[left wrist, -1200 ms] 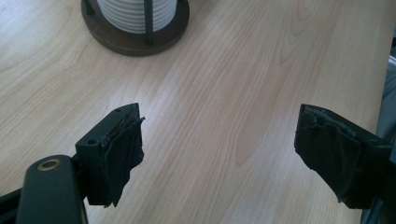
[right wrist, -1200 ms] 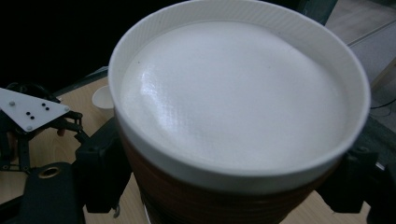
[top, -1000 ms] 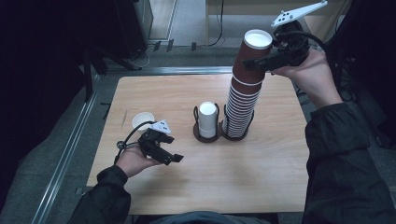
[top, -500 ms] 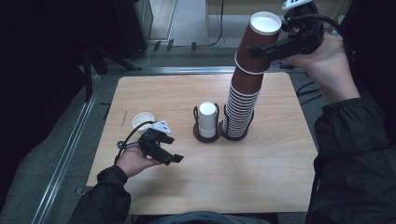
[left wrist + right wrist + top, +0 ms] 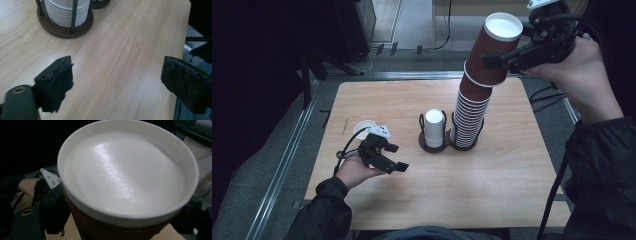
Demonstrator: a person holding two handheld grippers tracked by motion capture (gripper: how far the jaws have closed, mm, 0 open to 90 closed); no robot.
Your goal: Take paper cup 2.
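A tall stack of upside-down brown paper cups stands in a wire holder at the table's middle. My right gripper is shut on the top brown cup, held high and tilted, its lower rim just over the stack's top. In the right gripper view that cup's white base sits between the jaws of the right gripper. My left gripper rests low over the table at the front left. Its jaws have just been opening; the left gripper has nothing between them.
A short stack of white cups stands in the holder beside the brown stack. A small white cup sits on the table behind my left hand. The wooden table ends close at the right; dark floor and cables lie beyond.
My right gripper has risen and moved toward the upper right with the top brown cup, tilting it off the stack. The left hand has stayed in place.
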